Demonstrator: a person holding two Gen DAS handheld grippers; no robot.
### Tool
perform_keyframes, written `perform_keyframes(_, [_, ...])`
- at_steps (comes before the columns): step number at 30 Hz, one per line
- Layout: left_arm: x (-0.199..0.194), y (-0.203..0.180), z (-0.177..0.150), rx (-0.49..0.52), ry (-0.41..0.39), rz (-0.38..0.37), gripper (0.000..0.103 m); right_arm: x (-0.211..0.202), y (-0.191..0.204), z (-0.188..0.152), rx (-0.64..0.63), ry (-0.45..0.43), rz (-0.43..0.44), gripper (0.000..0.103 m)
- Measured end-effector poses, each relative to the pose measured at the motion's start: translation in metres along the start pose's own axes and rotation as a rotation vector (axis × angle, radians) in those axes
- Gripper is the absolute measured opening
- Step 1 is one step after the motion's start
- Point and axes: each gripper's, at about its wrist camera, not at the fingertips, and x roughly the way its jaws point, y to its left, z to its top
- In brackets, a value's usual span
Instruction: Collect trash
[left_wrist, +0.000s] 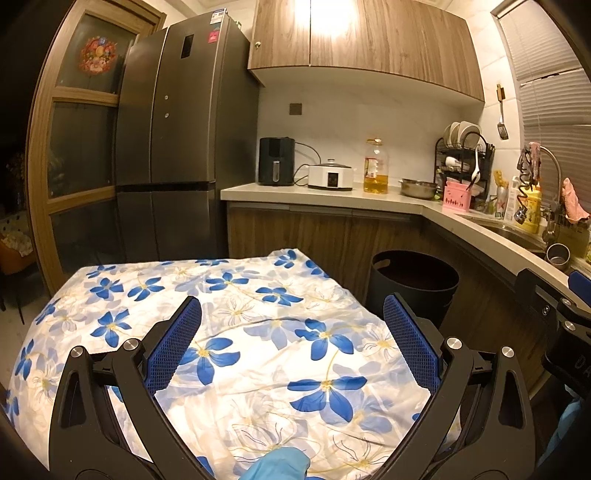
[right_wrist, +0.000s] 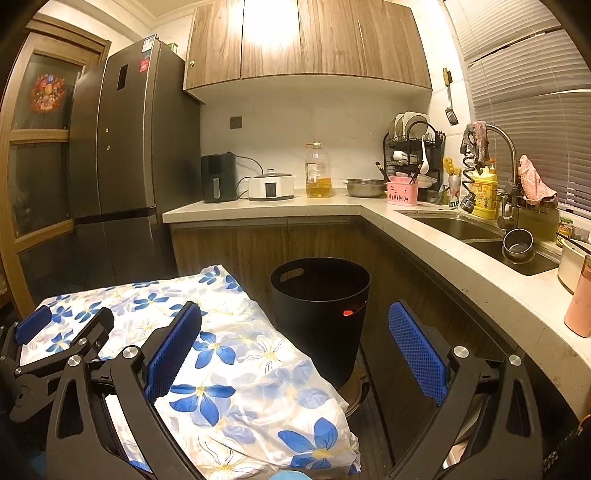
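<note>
Nearest, at the bottom edge: a blue-gloved hand (left_wrist: 277, 463) behind the left black two-finger gripper with blue mesh pads (left_wrist: 291, 301). Hangs spread wide above the table, pinching nothing. Same for the right black gripper with blue mesh pads (right_wrist: 294, 307): fingers far apart, empty, aimed past the table's corner.

Below both: a white tablecloth printed with blue flowers (left_wrist: 258, 332), rumpled and soft. Shows no loose trash anywhere on its visible part.

Just beyond the table's far corner, on the floor: a round black plastic bin with 2 handle slots (right_wrist: 317, 343). Through the nearer slot, a small red-orange scrap (right_wrist: 348, 313) (too small to tell what it is). So, probably, the trash already sits inside.

Looks light and stiff, that bin; likely slick on the wall, so better taken at the rim beside a handle slot, 1 pad inside, 1 outside. Any scrap itself: probably light and crushable, needing only a gentle pinch.

Farthest: a pale L-shaped stone countertop (right_wrist: 258, 207) under wooden cabinets.
</note>
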Motion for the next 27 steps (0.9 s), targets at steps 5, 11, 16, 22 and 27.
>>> perform_keyframes(5, [0.0, -0.002, 0.001, 0.006, -0.004, -0.005, 0.097, 0.0, -0.001, 0.001, 0.001, -0.001, -0.001, 0.098])
perform_keyframes(11, [-0.001, -0.003, 0.002, 0.009, -0.007, -0.011, 0.097, -0.001, -0.003, 0.003, 0.006, -0.008, -0.004, 0.098])
perform_keyframes(16, [-0.002, -0.007, 0.003, 0.015, -0.011, -0.017, 0.097, 0.0, -0.005, 0.005, 0.013, -0.013, -0.007, 0.098])
perform_keyframes(22, [-0.003, -0.01, 0.003, 0.021, -0.013, -0.02, 0.097, -0.001, -0.006, 0.005, 0.013, -0.012, -0.004, 0.098])
perform_keyframes(27, [-0.003, -0.011, 0.003, 0.021, -0.014, -0.019, 0.097, -0.001, -0.006, 0.005, 0.015, -0.013, -0.005, 0.098])
